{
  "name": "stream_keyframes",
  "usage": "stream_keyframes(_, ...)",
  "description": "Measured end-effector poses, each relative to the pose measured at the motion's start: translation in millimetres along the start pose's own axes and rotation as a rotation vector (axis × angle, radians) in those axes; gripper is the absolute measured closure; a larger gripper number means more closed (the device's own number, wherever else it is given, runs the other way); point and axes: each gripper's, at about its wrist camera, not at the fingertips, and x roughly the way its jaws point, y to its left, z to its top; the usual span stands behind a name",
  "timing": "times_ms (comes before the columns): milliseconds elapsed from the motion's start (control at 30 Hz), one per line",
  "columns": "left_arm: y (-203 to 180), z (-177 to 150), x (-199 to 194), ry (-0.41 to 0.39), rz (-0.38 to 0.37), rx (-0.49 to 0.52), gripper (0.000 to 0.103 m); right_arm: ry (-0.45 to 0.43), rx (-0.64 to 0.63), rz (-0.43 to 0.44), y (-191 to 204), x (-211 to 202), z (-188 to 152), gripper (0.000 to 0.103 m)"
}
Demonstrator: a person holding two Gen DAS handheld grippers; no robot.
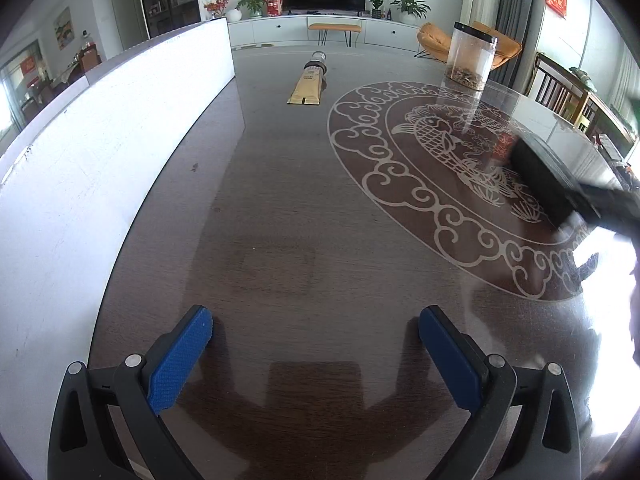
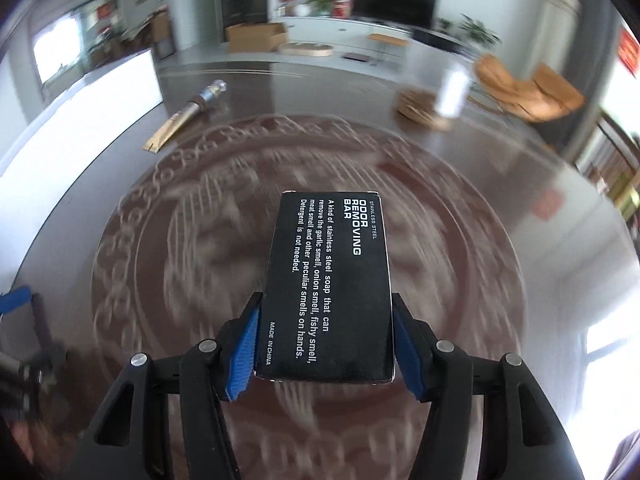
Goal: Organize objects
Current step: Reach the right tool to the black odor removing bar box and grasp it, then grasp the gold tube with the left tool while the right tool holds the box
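My right gripper (image 2: 326,308) is shut on a black box (image 2: 328,280) printed "Odor Removing Bar", its blue pads pressed to the box's two long sides. The box hangs above the round ornament of the dark table (image 2: 500,184). In the left wrist view the same black box (image 1: 540,176) shows blurred at the right. My left gripper (image 1: 316,316) stands open low over bare table, with nothing between its fingers. A gold tube (image 1: 306,86) with a clear cap lies far ahead. A clear jar (image 1: 472,56) with a black lid stands at the far right.
A tall white board (image 1: 100,140) walls off the table's left side. The glossy table (image 1: 300,208) carries a pale fish and cloud ornament (image 1: 440,136) on its right half. Orange chairs (image 1: 432,38) and a wooden chair (image 1: 560,92) stand beyond the far edge.
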Motion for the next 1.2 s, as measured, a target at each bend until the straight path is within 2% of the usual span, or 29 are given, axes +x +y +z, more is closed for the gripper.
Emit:
stream_keyframes(133, 0, 0, 0, 0.000, 0.000, 0.000, 0.000, -0.018, 0.075, 0.006, -15, -25, -35, 0.043)
stream_keyframes(300, 0, 0, 0, 0.000, 0.000, 0.000, 0.000, -0.044, 0.076, -0.022, -18, -45, -65, 0.043)
stream_keyframes(433, 0, -1, 0, 0.000, -0.001, 0.000, 0.000, -0.038, 0.081, -0.031, -16, -42, -67, 0.040)
stream_keyframes(500, 0, -1, 0, 0.000, 0.000, 0.000, 0.000, -0.029, 0.083, -0.016, -16, -39, -68, 0.027)
stream_keyframes(567, 0, -1, -1, 0.000, 0.000, 0.000, 0.000, -0.033, 0.078, -0.019, -14, -36, -69, 0.021)
stream_keyframes(767, 0, -1, -1, 0.000, 0.000, 0.000, 0.000, -0.046, 0.068, -0.016, -6, -30, -73, 0.019)
stream_keyframes(867, 0, -1, 0, 0.002, 0.000, 0.001, 0.000, -0.044, 0.044, -0.033, 0, -29, -73, 0.011)
stream_keyframes(967, 0, 0, 0, 0.011, -0.001, 0.002, 0.000, -0.044, 0.037, -0.038, 2, -28, -73, 0.009)
stream_keyframes(1033, 1, 8, 2, 0.029, -0.024, -0.009, 0.000, -0.042, 0.039, -0.037, 1, -28, -73, 0.008)
stream_keyframes(1100, 1, 24, 9, 0.038, -0.103, -0.013, 0.000, -0.040, 0.040, -0.035, 1, -27, -72, 0.007)
stream_keyframes(1133, -1, 36, 14, 0.044, -0.119, 0.002, 0.000, -0.040, 0.040, -0.035, 0, -28, -72, 0.007)
stream_keyframes(1200, -8, 64, 23, 0.032, -0.088, 0.056, 0.000, -0.041, 0.040, -0.035, 0, -28, -72, 0.007)
